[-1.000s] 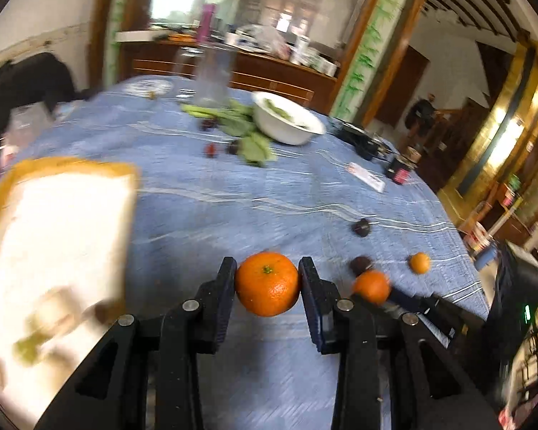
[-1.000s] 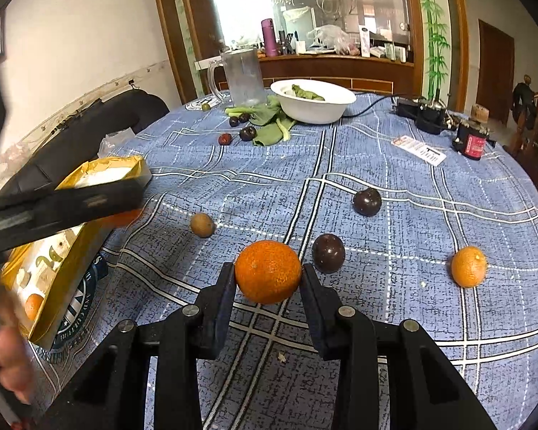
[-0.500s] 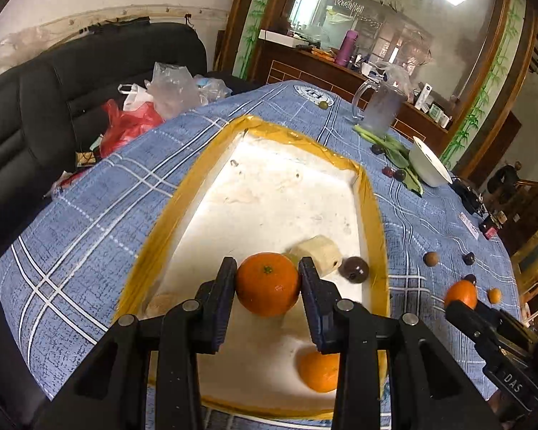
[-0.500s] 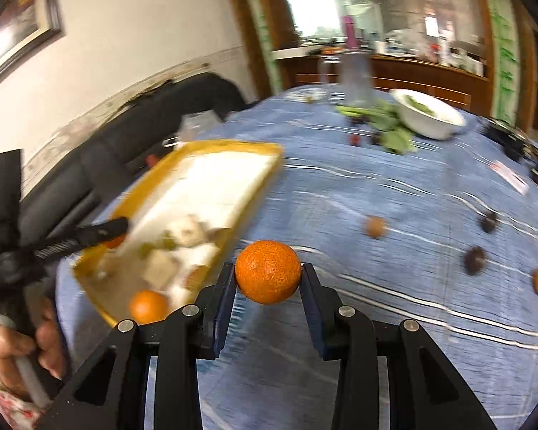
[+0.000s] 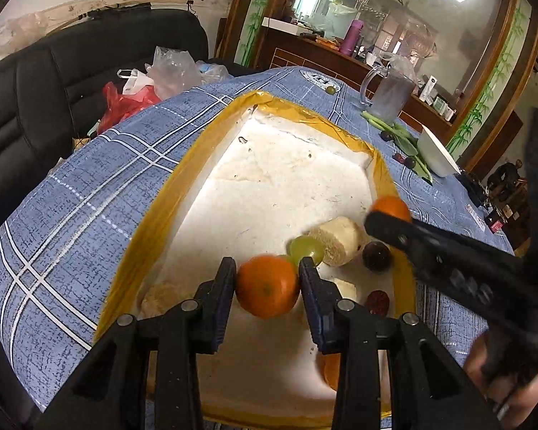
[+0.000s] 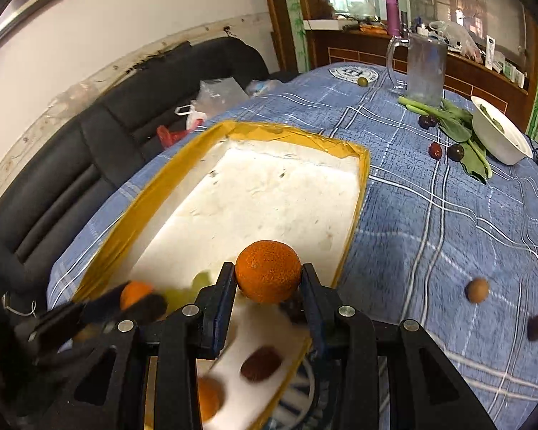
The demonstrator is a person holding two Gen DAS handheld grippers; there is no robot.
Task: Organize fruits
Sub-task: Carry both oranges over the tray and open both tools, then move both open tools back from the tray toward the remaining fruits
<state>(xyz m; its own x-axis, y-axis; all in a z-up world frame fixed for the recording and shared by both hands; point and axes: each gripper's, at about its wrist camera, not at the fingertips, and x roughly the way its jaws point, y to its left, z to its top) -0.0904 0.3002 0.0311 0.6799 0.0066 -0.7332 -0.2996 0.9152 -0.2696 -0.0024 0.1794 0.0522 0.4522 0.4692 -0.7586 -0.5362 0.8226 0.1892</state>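
Observation:
A white foam tray with a yellow taped rim [image 5: 211, 136] [image 6: 355, 193] lies on the blue checked tablecloth. My left gripper [image 5: 267, 283] is shut on an orange mandarin [image 5: 267, 286] above the tray's near end. My right gripper [image 6: 268, 279] is shut on another mandarin [image 6: 268, 270] above the tray's near right part; it shows at the right of the left wrist view [image 5: 391, 209]. In the tray lie a green grape [image 5: 306, 249], a pale chunk [image 5: 339, 238], a dark round fruit [image 5: 376, 256], a red date [image 6: 262, 358] and an orange [image 6: 208, 397].
Loose fruits lie on the cloth to the right: a brown one [image 6: 477, 289] and dark ones [image 6: 537, 326]. At the far end stand a glass jug [image 6: 425, 68], leafy greens [image 6: 455, 125] and a white bowl [image 6: 500, 136]. A black sofa [image 5: 53, 71] with plastic bags lies left.
Both grippers, each holding its mandarin, have swung from the open cloth to over the tray. The right gripper has come in close beside the left one.

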